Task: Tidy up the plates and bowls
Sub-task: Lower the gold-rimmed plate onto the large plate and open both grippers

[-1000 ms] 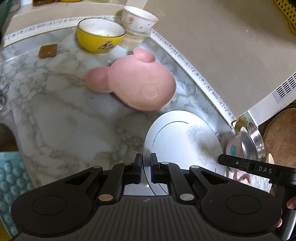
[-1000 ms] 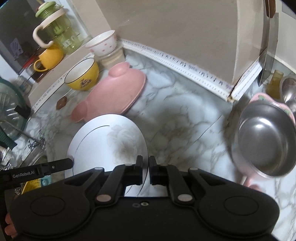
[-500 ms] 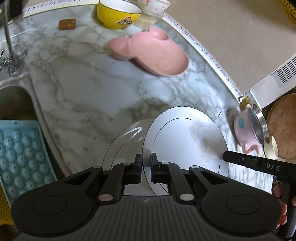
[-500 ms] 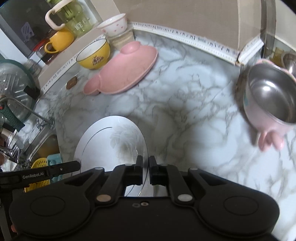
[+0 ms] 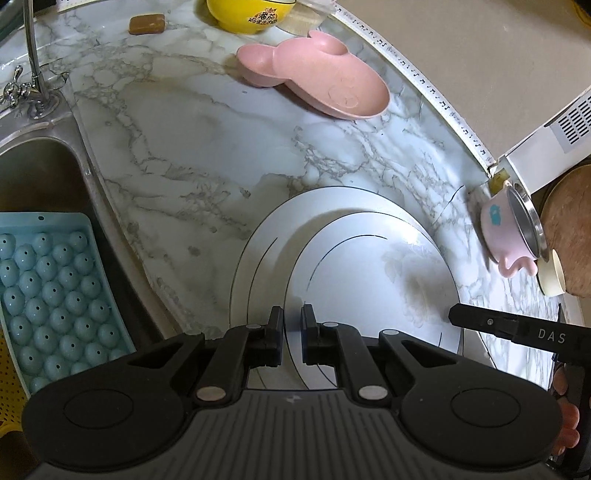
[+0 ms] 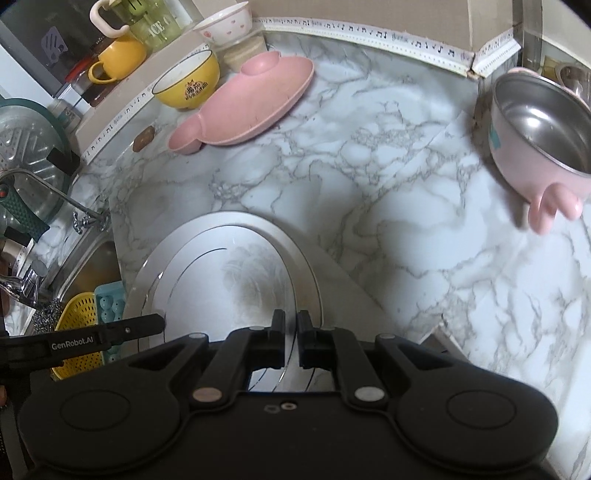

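- The left gripper [image 5: 292,325] has its fingers [image 5: 275,328] drawn close together, clamped on the near rim of a white plate [image 5: 373,280]; the rim edge runs up through the narrow gap between them.
- The right gripper [image 6: 290,328] grips the same white plate [image 6: 236,280] at its near rim on the other side, fingers [image 6: 306,330] equally close together on the rim.
- Each view catches the other gripper's black finger reaching in at the plate's side: one marked "DAS" at the right of the left wrist view, one marked "GenRobot.AI" at the left of the right wrist view.
- The plate has a thin dark ring line and a faint grey flower print. A second, paler outline lies beneath it, offset to the left; whether that is another plate or a reflection I cannot tell.
- The plate is over the front part of the marbled bench [image 5: 207,155], near its edge by the sink [image 5: 40,177].
- A pink animal-shaped dish [image 5: 325,88] lies on the bench near the back, well apart from the plate.
- A yellow bowl [image 6: 188,83] stands just behind the pink dish, beside a small white bowl [image 6: 223,27] with pink marks.
- A pink bowl with a steel lining [image 6: 543,129] stands at the right end of the bench, well apart from the plate.
- A light blue tray with round bumps [image 5: 48,291] sits in the sink, with a tap [image 5: 31,55] behind it.
- A small brown block [image 5: 146,24] lies on the bench near the yellow bowl.
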`<action>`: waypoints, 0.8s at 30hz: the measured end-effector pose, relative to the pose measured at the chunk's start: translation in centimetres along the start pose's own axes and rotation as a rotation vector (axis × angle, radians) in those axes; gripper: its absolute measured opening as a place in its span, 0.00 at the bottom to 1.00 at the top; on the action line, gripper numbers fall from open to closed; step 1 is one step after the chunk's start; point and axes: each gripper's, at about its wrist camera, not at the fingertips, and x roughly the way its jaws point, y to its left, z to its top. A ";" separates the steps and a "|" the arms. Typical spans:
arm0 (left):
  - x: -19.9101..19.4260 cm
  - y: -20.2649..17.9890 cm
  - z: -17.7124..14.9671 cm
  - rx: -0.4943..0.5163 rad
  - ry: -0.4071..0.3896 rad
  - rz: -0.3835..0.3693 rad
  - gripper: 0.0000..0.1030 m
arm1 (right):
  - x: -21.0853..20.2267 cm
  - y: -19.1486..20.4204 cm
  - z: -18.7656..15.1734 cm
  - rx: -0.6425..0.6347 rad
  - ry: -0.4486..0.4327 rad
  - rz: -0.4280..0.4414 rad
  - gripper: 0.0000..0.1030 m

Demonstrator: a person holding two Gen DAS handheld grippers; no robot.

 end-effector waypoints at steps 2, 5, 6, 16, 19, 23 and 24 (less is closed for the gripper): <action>0.0 0.0 -0.1 0.001 0.002 0.001 0.07 | 0.0 0.0 -0.2 0.003 0.001 -0.002 0.08; 0.1 0.0 -0.1 0.007 0.000 0.003 0.07 | 0.1 0.0 -0.4 0.007 0.004 -0.002 0.08; 0.1 0.0 -0.1 0.008 0.001 0.004 0.07 | 0.2 -0.1 -0.4 0.009 0.006 -0.002 0.08; 0.0 -0.1 -0.1 0.020 -0.002 0.011 0.07 | 0.6 -0.1 -0.6 0.004 0.008 -0.007 0.08; 0.0 0.1 0.1 0.014 0.001 0.006 0.07 | 0.8 0.0 -0.7 0.000 0.008 -0.005 0.07; -0.1 0.3 0.2 0.018 0.006 0.001 0.07 | 1.1 -0.2 -0.6 0.012 0.013 0.009 0.07; -0.1 0.3 0.2 0.021 0.007 0.000 0.07 | 1.1 -0.2 -0.6 0.012 0.012 0.009 0.06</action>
